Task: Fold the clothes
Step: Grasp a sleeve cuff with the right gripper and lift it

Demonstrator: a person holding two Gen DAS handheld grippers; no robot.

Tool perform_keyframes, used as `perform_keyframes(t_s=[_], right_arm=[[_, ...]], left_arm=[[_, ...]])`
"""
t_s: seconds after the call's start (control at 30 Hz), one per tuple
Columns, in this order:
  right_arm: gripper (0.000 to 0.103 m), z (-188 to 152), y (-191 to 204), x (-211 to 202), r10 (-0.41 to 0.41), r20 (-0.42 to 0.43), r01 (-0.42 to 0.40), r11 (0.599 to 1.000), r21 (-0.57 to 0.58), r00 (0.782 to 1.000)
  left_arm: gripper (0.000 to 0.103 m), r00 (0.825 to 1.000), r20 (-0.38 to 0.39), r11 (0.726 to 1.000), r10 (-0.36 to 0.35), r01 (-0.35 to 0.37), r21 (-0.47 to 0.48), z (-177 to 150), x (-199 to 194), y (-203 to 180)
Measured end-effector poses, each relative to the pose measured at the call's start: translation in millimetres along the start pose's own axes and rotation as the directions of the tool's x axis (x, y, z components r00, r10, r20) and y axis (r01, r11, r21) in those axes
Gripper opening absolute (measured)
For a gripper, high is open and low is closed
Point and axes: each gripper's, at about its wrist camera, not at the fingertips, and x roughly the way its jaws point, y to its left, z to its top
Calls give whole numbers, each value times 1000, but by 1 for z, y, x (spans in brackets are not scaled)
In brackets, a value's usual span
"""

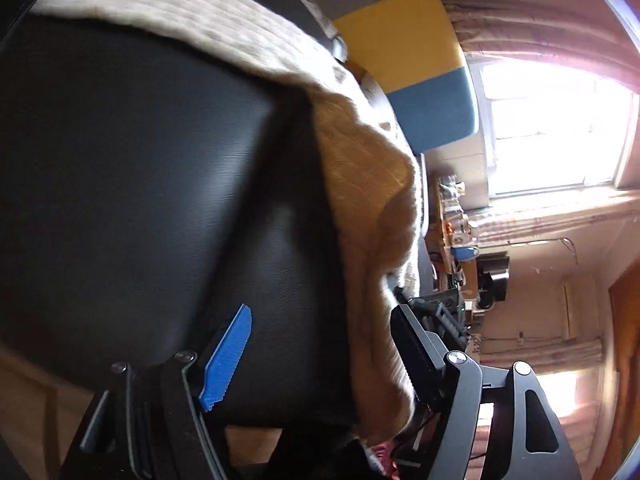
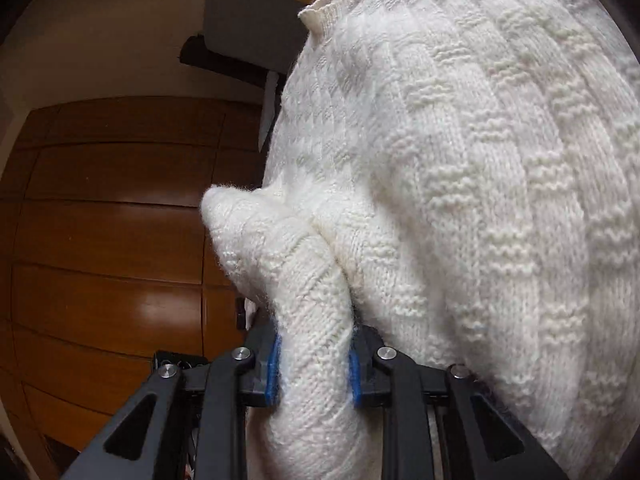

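The right gripper (image 2: 314, 368) at the bottom centre of the frame clamps a thick fold of a white knitted sweater (image 2: 460, 200) between its blue-padded fingers (image 2: 273, 372). The sweater fills the right half; brown wooden panels (image 2: 108, 220) fill the left.

- One cream knitted sweater (image 2: 460, 184), the only garment; in the left wrist view it shows as a fuzzy band (image 1: 360, 184).
- Two tongs: the left tongs (image 1: 320, 344), and the right tongs (image 2: 314, 368).
- Two blue pads (image 2: 273, 372) on the right tongs, one either side of a bunched roll of the knit.
- One blue pad (image 1: 228, 360) visible on the left tongs; the other finger shows only a dark ribbed face.
- One black leather-like surface (image 1: 140, 200).
- One window (image 1: 556, 128).
- One wooden panelled door or cupboard front (image 2: 108, 220).
- Two coloured wall panels, one yellow (image 1: 400, 40) and one blue (image 1: 436, 108).
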Motion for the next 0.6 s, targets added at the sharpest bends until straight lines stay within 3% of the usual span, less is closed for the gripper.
perform_keyframes(t_s=[0.2,0.3,0.37,0.47,0.53,0.6], right_arm=[[26,3,-17,-3,146,-10,-144,986,85,989],[31,5,-25,-5,244,-26,-238,962,134,969],[34,6,-30,-5,272,-43,-260,948,183,961],[41,9,-26,-9,230,-74,-210,955,210,970],[58,11,-15,-18,191,-73,-176,969,172,979],[60,6,1,-34,54,-45,-51,997,64,998]], left_arm=[[75,996,-55,998,-67,68,10,20,62,-26],[75,989,-102,994,-105,104,-13,26,91,-33],[75,981,-130,990,-141,138,-33,25,103,-39],[75,959,-163,973,-230,222,-63,21,110,-50],[75,940,-184,957,-288,277,-84,18,115,-58],[77,932,-180,949,-314,303,-86,18,114,-65]])
